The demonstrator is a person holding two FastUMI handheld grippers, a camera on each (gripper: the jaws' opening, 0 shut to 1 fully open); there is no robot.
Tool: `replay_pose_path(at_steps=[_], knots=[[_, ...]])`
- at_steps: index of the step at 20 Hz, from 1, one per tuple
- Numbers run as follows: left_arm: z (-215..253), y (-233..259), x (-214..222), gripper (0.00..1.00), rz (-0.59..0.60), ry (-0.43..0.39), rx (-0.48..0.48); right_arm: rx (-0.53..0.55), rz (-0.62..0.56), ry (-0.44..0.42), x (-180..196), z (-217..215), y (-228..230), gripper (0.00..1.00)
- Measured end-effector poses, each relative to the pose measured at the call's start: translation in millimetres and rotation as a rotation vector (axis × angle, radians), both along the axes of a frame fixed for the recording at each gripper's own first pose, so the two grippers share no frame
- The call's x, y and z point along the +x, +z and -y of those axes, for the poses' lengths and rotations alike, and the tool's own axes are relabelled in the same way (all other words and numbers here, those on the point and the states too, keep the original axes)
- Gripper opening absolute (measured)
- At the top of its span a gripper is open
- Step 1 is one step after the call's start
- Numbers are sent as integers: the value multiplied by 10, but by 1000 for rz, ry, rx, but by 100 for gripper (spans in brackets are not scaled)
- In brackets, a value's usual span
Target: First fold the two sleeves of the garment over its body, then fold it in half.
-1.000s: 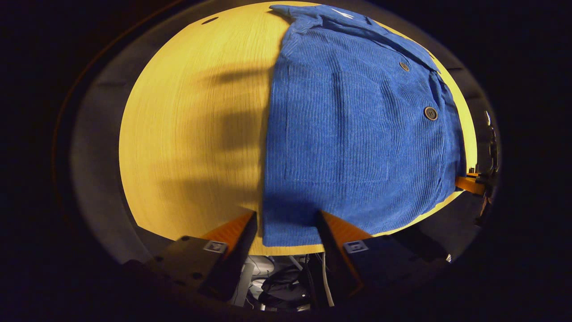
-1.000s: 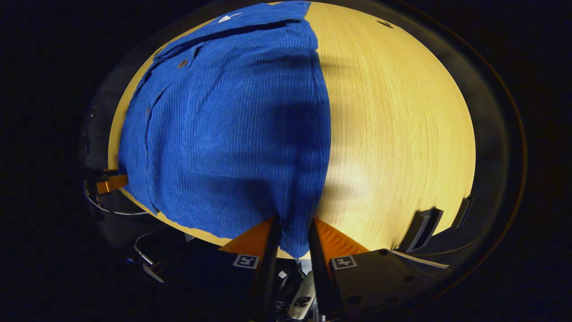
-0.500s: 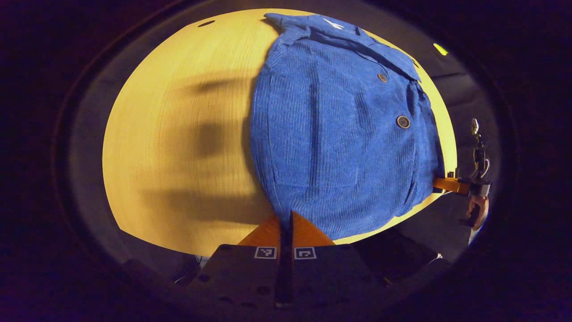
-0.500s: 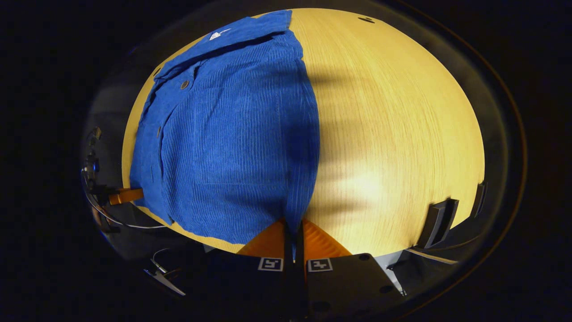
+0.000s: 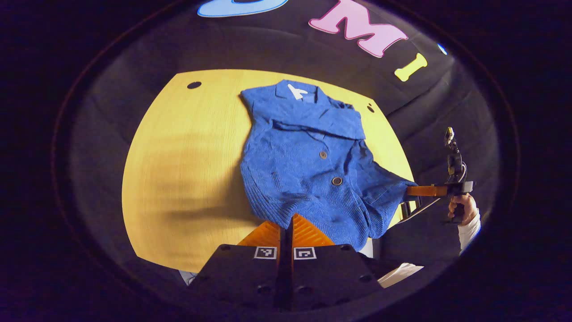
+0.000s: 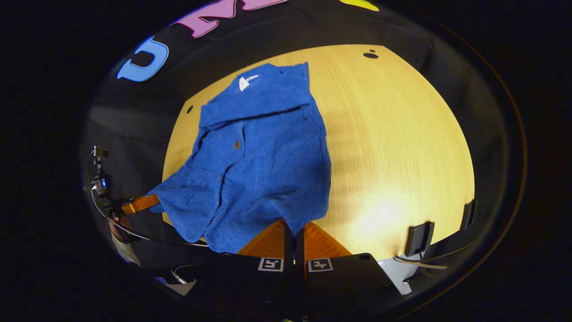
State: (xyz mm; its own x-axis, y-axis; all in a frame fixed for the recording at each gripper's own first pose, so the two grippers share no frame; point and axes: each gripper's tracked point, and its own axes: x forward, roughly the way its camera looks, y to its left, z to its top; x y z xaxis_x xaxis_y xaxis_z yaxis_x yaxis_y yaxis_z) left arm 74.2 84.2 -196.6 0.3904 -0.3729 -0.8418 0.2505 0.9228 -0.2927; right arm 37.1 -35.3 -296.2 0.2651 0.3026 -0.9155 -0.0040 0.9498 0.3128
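A blue corduroy garment (image 5: 304, 152) lies on the yellow table (image 5: 178, 156), collar at the far end and buttons facing up. Its near hem is raised off the tabletop. My left gripper (image 5: 286, 226) is shut on one hem corner. In the left gripper view the right gripper (image 5: 422, 191) pinches the other corner at the right, held by a hand (image 5: 464, 210). In the right gripper view the garment (image 6: 263, 156) hangs from my right gripper (image 6: 292, 230), which is shut on its corner. There the left gripper (image 6: 140, 203) grips the far left corner.
Bare tabletop (image 6: 393, 134) stretches to the right of the garment in the right gripper view. Two dark brackets (image 6: 420, 237) stand at that table edge. A small dark hole (image 5: 194, 85) marks the far left of the table.
Both grippers went from open around the hem to shut on its corners. They then rose and drew back, lifting the hem off the table.
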Motion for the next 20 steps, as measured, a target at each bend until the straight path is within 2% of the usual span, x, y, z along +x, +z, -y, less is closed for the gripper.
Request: replay_pose_path(at_steps=[3, 7, 10, 13, 16, 18, 20], knots=[[24, 380, 274, 0, 112, 11, 22, -1, 117, -13, 540, -54, 319, 5], [-129, 801, 985, 0, 238, 77, 28, -23, 239, -34, 1416, -48, 595, 5], [98, 886, 1799, 0, 343, 137, 10, -72, 327, -48, 2191, -54, 536, 5], [180, 803, 2560, 0, 437, 158, 95, -126, 398, -49, 3008, -182, 266, 5], [264, 479, 3186, 0, 348, 271, 23, -159, 393, -19, 3553, -340, -161, 5], [124, 145, 3443, 0, 299, 320, 66, -153, 354, -15, 3790, -433, -449, 5], [21, -98, 3673, 0, 285, 324, 133, -188, 335, 15, 3981, -433, -731, 5]])
